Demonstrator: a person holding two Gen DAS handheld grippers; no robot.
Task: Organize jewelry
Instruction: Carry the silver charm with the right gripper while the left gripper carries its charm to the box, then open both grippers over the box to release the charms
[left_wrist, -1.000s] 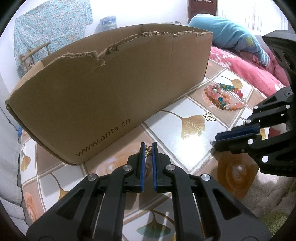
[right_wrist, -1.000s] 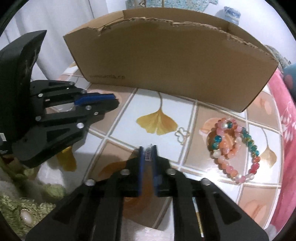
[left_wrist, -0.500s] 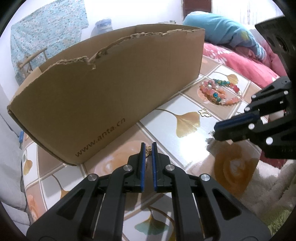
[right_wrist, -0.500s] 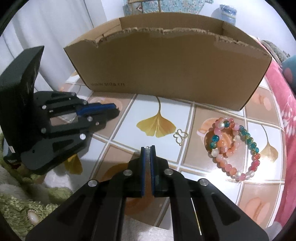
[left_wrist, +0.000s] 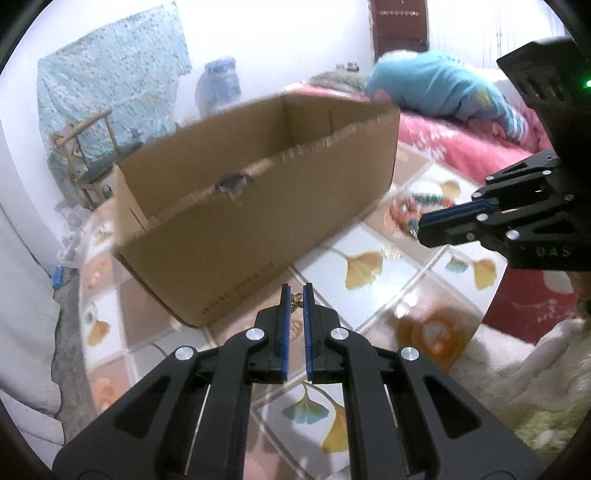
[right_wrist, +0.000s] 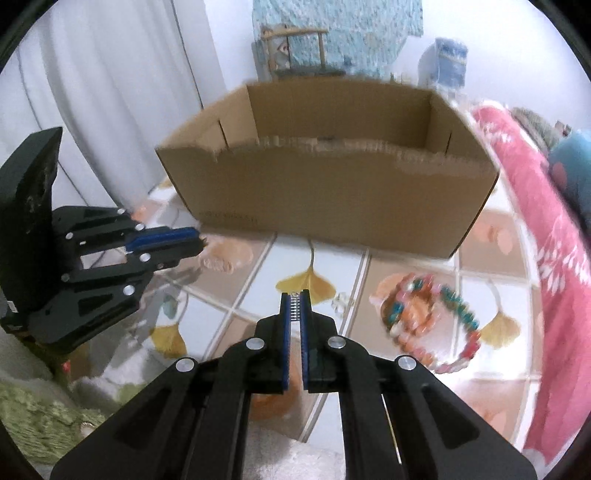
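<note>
Both grippers higher than a second ago: box (left_wrist: 258, 206) interior now in sight from above its torn front rim, where before only the outer front wall showed. Box smaller and farther up in both views. Bracelets (right_wrist: 432, 325) lower and more to the 4 o'clock side in the right view than before; in the left view moved toward 2 o'clock, next to the other gripper's tip.

Left gripper (left_wrist: 295, 299) pinching a small gold charm (left_wrist: 295, 301) between its blue pads, held above the tiled table (left_wrist: 369, 236), same grip as a second ago. Right gripper (right_wrist: 294, 306) closed on a small silver piece (right_wrist: 294, 308), ribbed like a spring or clip; grip unchanged.

Small clover-shaped ring (right_wrist: 340, 301) on the table between right gripper tip and bracelets, lying apart from both.

Hard to make out: strong motion blur over box, tiles and bracelets; lettering on box front unreadable now. Exact form of both pinched pieces too small to tell. Box floor mostly hidden behind the front wall. Bracelets in the left view partly covered by the right gripper. Person's hands out of sight.
</note>
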